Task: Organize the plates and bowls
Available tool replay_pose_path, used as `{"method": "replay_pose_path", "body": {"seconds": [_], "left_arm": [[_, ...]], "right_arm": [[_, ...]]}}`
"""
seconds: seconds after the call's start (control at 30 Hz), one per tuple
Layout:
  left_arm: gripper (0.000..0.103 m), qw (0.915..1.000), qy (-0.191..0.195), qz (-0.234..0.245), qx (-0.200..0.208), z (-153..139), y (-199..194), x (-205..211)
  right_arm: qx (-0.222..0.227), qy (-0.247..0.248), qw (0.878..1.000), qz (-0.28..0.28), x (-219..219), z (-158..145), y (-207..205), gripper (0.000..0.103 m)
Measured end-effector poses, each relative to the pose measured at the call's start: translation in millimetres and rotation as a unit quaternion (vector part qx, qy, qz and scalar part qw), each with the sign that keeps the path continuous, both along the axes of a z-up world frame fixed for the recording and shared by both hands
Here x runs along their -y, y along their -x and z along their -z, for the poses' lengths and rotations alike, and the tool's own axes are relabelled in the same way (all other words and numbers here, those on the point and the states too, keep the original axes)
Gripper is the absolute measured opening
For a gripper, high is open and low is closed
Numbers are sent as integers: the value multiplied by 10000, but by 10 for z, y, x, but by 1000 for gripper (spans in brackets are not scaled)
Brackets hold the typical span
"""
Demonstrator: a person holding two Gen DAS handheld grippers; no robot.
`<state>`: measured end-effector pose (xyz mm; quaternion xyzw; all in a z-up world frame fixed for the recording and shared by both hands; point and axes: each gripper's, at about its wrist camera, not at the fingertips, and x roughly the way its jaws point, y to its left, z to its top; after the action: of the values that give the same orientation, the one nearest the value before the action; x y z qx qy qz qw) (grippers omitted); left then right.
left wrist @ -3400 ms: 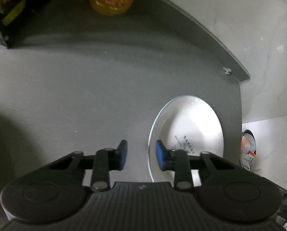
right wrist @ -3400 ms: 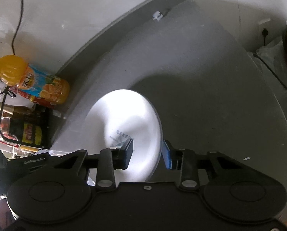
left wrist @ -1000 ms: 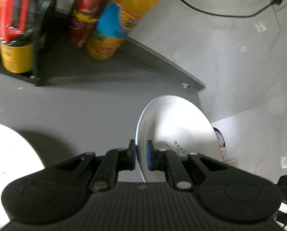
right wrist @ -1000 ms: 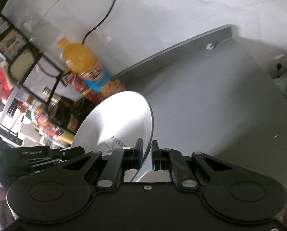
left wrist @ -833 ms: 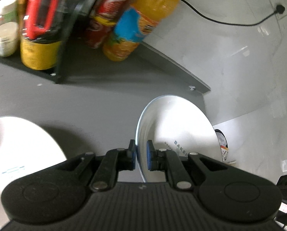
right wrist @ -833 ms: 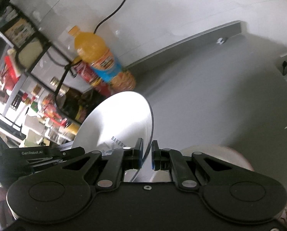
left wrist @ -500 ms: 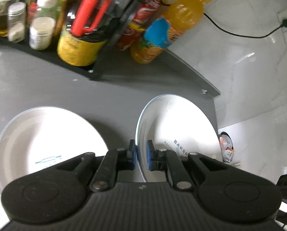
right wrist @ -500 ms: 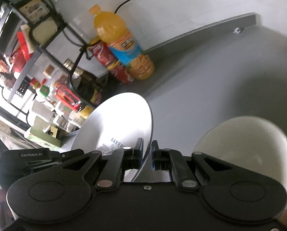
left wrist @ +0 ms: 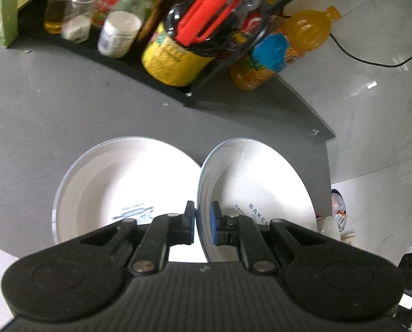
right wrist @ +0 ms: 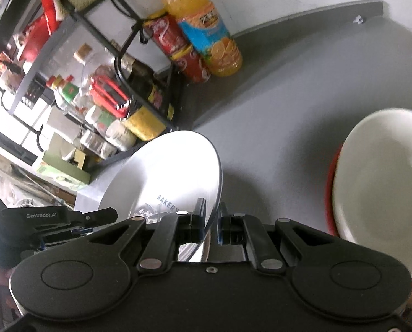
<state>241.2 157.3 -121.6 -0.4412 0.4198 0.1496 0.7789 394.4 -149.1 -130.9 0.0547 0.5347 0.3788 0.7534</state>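
Both tongs clamped on one white plate (left wrist: 255,182)
Left gripper (left wrist: 203,227) and right gripper (right wrist: 211,225) pinch opposite rim edges; second plate (left wrist: 123,182) lies leftward

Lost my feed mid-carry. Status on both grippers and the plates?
Left gripper shut on white plate rim. Right gripper shut on bakery plate rim. Second plate flat on counter, left; cream bowl right.

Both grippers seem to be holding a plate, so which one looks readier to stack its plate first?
Probably the left gripper: its plate hangs right beside the plate lying on the counter. The right gripper holds its plate near only a bowl.
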Motion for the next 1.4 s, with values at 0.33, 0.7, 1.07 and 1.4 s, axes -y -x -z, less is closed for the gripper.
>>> {"method": "replay_pose_path", "body": {"seconds": [0.33,0.7,1.07,1.4], "left_arm": [[9,9995,130,8,-284,309,275,-188],[8,9984,291,-48,-486,558,458,-288],[8,9973,287,-136,-657,698,519,-308],[7,9961,182,-358,-790,770,538,-312]], "right_arm": [[-120,254,9996,-49,-181,263,371,8],[-179,510,9984,-147,-285,401,556,9],[-192,738,9966,-312,-381,470,599,9],[136,1123,9921,-546,-587,490,675,11]]}}
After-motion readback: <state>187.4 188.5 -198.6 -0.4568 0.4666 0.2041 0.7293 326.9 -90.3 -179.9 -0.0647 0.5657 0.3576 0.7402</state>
